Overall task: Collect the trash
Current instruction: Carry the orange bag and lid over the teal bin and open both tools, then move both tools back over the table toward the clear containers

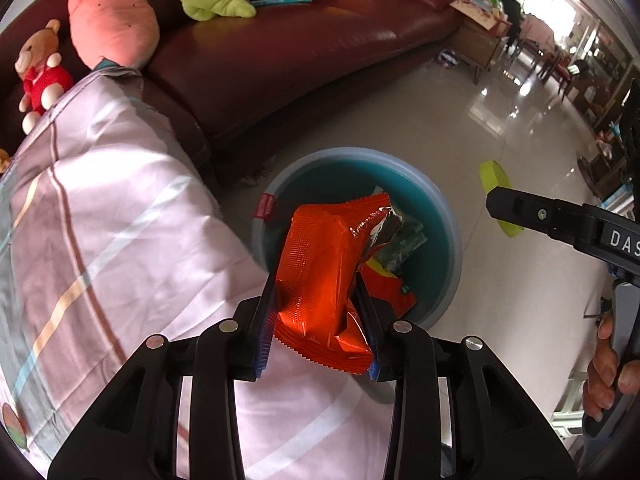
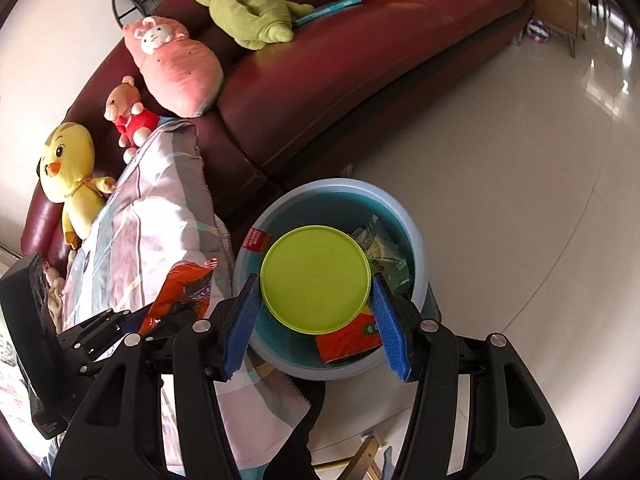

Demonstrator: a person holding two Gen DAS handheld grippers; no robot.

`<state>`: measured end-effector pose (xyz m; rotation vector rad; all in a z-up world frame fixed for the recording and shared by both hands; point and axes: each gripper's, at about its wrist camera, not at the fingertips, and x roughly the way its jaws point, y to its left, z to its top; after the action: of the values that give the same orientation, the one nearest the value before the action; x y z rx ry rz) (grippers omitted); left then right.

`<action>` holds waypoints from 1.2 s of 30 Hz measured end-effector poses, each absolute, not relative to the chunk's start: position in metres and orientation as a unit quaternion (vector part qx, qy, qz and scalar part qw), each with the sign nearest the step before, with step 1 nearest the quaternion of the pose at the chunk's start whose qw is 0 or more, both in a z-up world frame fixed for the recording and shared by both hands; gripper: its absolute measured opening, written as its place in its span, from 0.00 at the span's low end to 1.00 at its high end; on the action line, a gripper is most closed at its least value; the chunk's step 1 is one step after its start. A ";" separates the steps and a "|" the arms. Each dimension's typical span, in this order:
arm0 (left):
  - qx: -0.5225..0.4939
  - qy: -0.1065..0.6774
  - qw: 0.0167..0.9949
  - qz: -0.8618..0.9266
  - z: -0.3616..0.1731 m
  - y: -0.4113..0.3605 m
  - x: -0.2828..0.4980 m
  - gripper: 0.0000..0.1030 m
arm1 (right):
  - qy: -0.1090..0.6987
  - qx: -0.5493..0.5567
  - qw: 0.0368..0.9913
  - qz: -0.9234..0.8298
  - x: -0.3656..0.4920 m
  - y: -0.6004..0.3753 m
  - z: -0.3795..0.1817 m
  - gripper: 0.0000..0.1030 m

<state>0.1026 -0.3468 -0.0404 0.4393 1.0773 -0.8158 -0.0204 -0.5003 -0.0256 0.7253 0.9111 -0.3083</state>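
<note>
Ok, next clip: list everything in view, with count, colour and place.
bin: one, blue-grey, on the floor by the sofa
wrappers in bin: several, orange and green
orange packet: one, gripped above the bin
green lid: one, lime, gripped above the bin
sofa: one, dark red
plush toys: four, pink, green, yellow, and a bear in red, on the sofa
quilt: one, pale pink, striped, beside the bin
left claw: shut on the packet
right claw: shut on the lid
hand: one, holding the right claw's handle
</note>
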 end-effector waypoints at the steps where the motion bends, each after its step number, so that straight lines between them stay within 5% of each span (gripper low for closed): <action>1: 0.203 0.496 0.756 -0.375 -0.043 -0.351 0.103 0.36 | 0.429 0.343 0.823 -0.146 -0.020 -0.502 -0.027 0.51; 7: 0.208 0.506 0.747 -0.378 -0.054 -0.370 0.107 0.40 | 0.437 0.350 0.815 -0.153 -0.017 -0.513 -0.037 0.52; 10: 0.211 0.512 0.745 -0.373 -0.060 -0.379 0.111 0.51 | 0.439 0.353 0.812 -0.154 -0.015 -0.517 -0.041 0.52; 14: 0.219 0.509 0.749 -0.364 -0.065 -0.384 0.112 0.78 | 0.443 0.354 0.809 -0.157 -0.014 -0.520 -0.045 0.52; 19: 0.224 0.503 0.753 -0.361 -0.064 -0.379 0.109 0.86 | 0.448 0.356 0.805 -0.158 -0.011 -0.523 -0.050 0.52; 36: 0.183 0.498 0.775 -0.343 -0.042 -0.329 0.121 0.90 | 0.482 0.329 0.802 -0.131 0.026 -0.497 -0.058 0.52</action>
<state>0.1207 -0.3285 -0.0415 0.3973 1.0788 -0.7435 0.0263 -0.4968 -0.0578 0.7047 1.0329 -0.2803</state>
